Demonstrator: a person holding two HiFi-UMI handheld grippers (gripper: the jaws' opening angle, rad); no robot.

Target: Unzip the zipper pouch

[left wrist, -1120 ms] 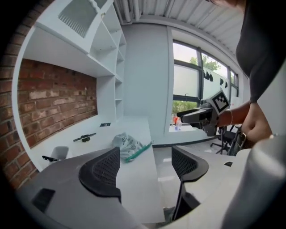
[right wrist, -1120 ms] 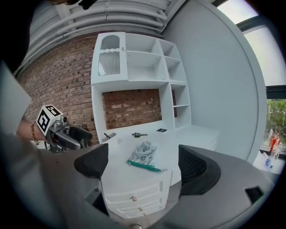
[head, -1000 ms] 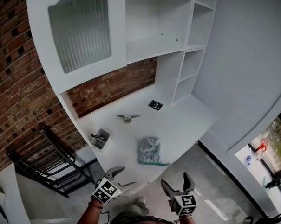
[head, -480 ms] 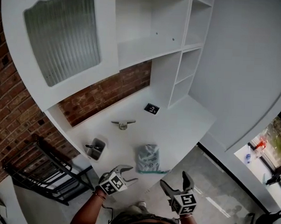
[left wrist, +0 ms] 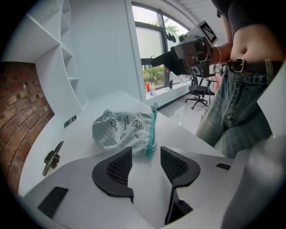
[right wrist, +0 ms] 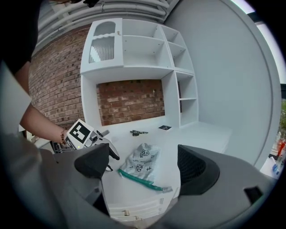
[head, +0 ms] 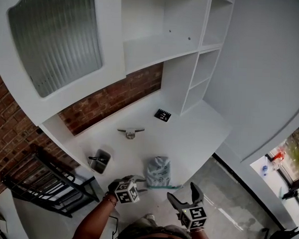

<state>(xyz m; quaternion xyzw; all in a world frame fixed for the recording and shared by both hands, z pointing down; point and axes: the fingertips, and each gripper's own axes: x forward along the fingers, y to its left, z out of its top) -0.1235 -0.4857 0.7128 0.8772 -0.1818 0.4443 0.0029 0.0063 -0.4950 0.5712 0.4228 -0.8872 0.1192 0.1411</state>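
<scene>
A pale grey printed zipper pouch (head: 158,170) lies flat near the front edge of the white desk (head: 198,136), its teal zipper (head: 165,186) along the side nearest me. My left gripper (head: 139,184) hovers just left of the zipper's end. Its jaws are closing with nothing between them, and in the left gripper view the pouch (left wrist: 119,127) and zipper (left wrist: 153,129) lie just beyond the pads (left wrist: 115,166). My right gripper (head: 184,195) stands open off the desk's front edge. From its own view the pouch (right wrist: 143,160) sits ahead between the wide jaws, untouched.
A bunch of keys (head: 130,132) and a small black marker card (head: 162,114) lie farther back on the desk. A grey cup with a pen (head: 100,160) stands at the left. White shelves (head: 196,79) rise behind, and a black rack (head: 48,179) stands below left.
My left gripper has moved right towards the pouch's zipper end and its jaws have narrowed. The right gripper has barely shifted. The pouch has not moved.
</scene>
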